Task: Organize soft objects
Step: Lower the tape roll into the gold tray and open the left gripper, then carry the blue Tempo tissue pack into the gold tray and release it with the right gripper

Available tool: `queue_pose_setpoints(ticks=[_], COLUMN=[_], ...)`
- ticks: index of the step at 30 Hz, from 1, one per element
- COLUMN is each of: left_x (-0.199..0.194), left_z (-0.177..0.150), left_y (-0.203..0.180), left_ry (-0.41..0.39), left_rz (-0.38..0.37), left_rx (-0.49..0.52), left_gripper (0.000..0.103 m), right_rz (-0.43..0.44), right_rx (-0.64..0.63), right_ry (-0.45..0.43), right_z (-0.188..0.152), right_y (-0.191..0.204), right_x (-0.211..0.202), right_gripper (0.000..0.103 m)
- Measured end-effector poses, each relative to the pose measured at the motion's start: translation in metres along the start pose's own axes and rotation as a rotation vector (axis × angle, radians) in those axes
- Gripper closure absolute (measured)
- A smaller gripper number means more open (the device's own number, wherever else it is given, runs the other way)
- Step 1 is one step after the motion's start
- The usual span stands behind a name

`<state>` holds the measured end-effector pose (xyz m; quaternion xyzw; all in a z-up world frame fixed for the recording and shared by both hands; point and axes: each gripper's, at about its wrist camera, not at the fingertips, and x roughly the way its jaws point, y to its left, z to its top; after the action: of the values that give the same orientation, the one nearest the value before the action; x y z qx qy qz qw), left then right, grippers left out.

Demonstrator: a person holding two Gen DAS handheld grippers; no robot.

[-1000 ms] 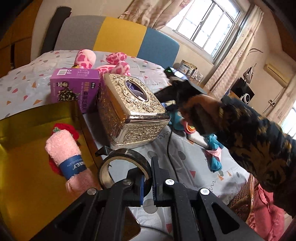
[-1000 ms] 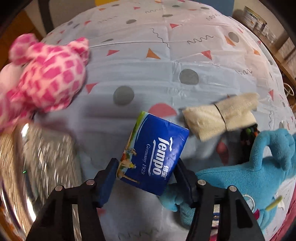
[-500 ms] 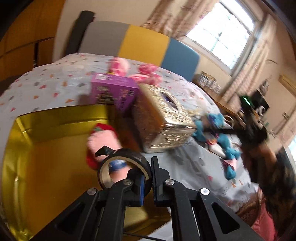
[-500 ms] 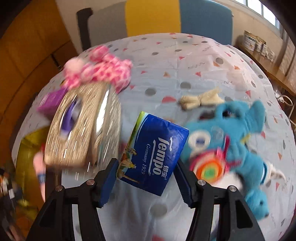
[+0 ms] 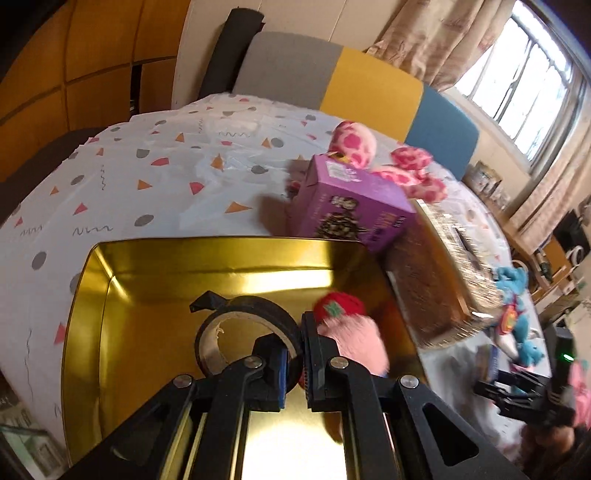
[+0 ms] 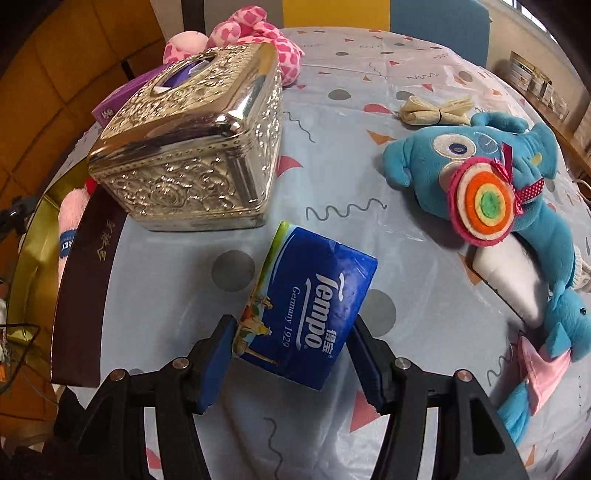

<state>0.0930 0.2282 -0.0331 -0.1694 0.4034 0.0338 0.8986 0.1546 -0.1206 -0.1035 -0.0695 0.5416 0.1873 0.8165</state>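
Left claw (image 5: 293, 363) clamped on one black tape roll (image 5: 243, 332), frame centre, above one gold tray (image 5: 147, 280). Right claw (image 6: 291, 354) clamped on one blue Tempo tissue pack (image 6: 314, 302), lower centre. One blue plush (image 6: 517, 177) right, one pink spotted plush (image 6: 255, 33) top, one silver tissue box (image 6: 199, 147) upper left.

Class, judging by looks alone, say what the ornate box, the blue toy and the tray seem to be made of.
Box: probably embossed, silvery polished metal; it mirrors light. Blue toy: plush fabric with a felt disc; fuzzy nap. Tray: glossy gold, metal or foil-lined card; mirror-like sheen.

glossy gold tray (image 5: 92, 295), embossed shiny metal box (image 6: 192, 147), fuzzy toys.
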Motion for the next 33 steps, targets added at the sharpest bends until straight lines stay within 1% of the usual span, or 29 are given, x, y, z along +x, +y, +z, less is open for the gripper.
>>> queue_pose_setpoints(ticks=[7, 8, 9, 10, 11, 12, 14, 15, 19, 21, 23, 24, 26, 28, 31, 33], left_x=[0.051, 0.055, 0.059, 0.063, 0.066, 0.067, 0.067, 0.065, 0.052, 0.041, 0.025, 0.014, -0.002, -0.018, -0.044, -0.058], left_z=[0.023, 0.025, 0.027, 0.030, 0.031, 0.032, 0.033, 0.033, 0.027, 0.022, 0.015, 0.009, 0.001, -0.007, -0.020, -0.026], left_y=[0.001, 0.000, -0.001, -0.001, -0.002, -0.002, -0.002, -0.001, 0.003, 0.003, 0.004, 0.003, 0.002, 0.001, -0.002, -0.002], left_ry=[0.062, 0.065, 0.068, 0.068, 0.070, 0.070, 0.063, 0.056, 0.030, 0.010, -0.026, -0.051, -0.083, -0.118, -0.176, -0.206], left_rz=[0.056, 0.060, 0.061, 0.069, 0.077, 0.082, 0.085, 0.084, 0.095, 0.122, 0.131, 0.141, 0.156, 0.161, 0.193, 0.196], left_rx=[0.006, 0.005, 0.006, 0.008, 0.009, 0.009, -0.003, -0.010, -0.025, -0.017, -0.017, -0.012, -0.004, -0.006, -0.001, -0.011], left_gripper=[0.096, 0.091, 0.081, 0.074, 0.062, 0.057, 0.044, 0.035, 0.024, 0.017, 0.014, 0.009, 0.002, 0.000, 0.000, 0.000], right_rz=[-0.025, -0.027, -0.029, -0.031, -0.033, -0.034, -0.039, -0.042, -0.048, -0.052, -0.054, -0.056, -0.060, -0.068, -0.071, -0.073], right_rx=[-0.006, -0.007, -0.009, -0.010, -0.011, -0.011, -0.009, -0.008, -0.010, -0.013, -0.012, -0.012, -0.013, -0.017, -0.017, -0.019], right_ry=[-0.003, -0.003, -0.004, -0.004, -0.004, -0.004, -0.006, -0.007, -0.006, -0.008, -0.009, -0.011, -0.014, -0.022, -0.033, -0.035], right_z=[0.006, 0.004, 0.003, 0.004, 0.005, 0.006, 0.003, 0.003, 0.005, 0.003, 0.002, 0.002, 0.002, 0.002, 0.001, 0.000], right_y=[-0.002, 0.000, 0.000, 0.000, 0.000, 0.000, 0.001, 0.001, 0.001, 0.002, 0.003, 0.003, 0.003, 0.004, 0.005, 0.006], right_x=[0.010, 0.010, 0.009, 0.011, 0.012, 0.013, 0.007, 0.007, 0.009, 0.007, 0.007, 0.006, 0.006, 0.005, 0.002, 0.001], right_gripper=[0.042, 0.042, 0.042, 0.042, 0.042, 0.042, 0.042, 0.042, 0.042, 0.042, 0.042, 0.042, 0.042, 0.042, 0.042, 0.042])
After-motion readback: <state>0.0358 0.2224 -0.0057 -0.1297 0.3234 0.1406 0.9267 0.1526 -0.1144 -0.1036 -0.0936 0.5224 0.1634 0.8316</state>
